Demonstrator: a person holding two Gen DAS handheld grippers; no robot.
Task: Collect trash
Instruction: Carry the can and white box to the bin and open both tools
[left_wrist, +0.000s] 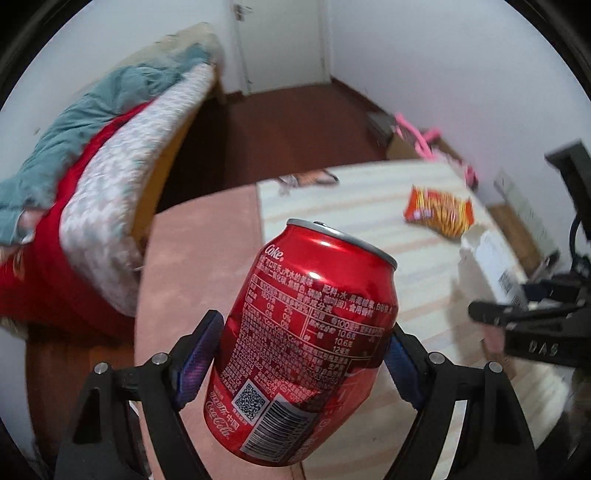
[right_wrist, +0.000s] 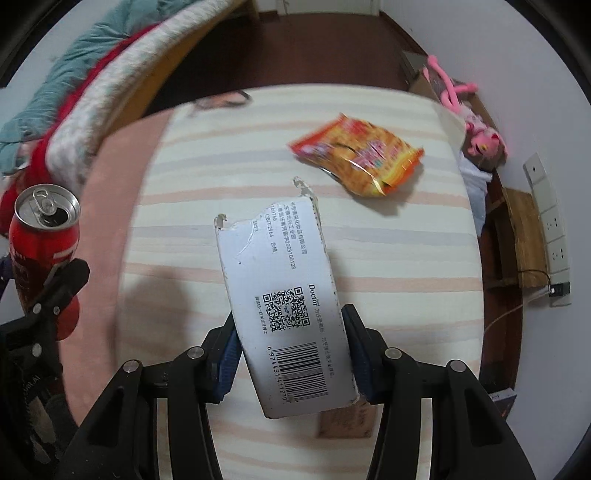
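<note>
A red Coke can hangs tilted above the table, and my left gripper is shut on its sides with both blue pads pressed against it. From the right wrist view the same can sits at the far left with its top opened. My right gripper is shut on a torn white carton box printed with a barcode and a QR code, held above the striped tablecloth. An orange snack bag lies flat on the cloth beyond the box. The snack bag also shows in the left wrist view.
A bed with a teal quilt and a red blanket borders the table on the left. A pink plush toy, a cardboard box and a power strip sit along the right wall. Dark floor leads to a door.
</note>
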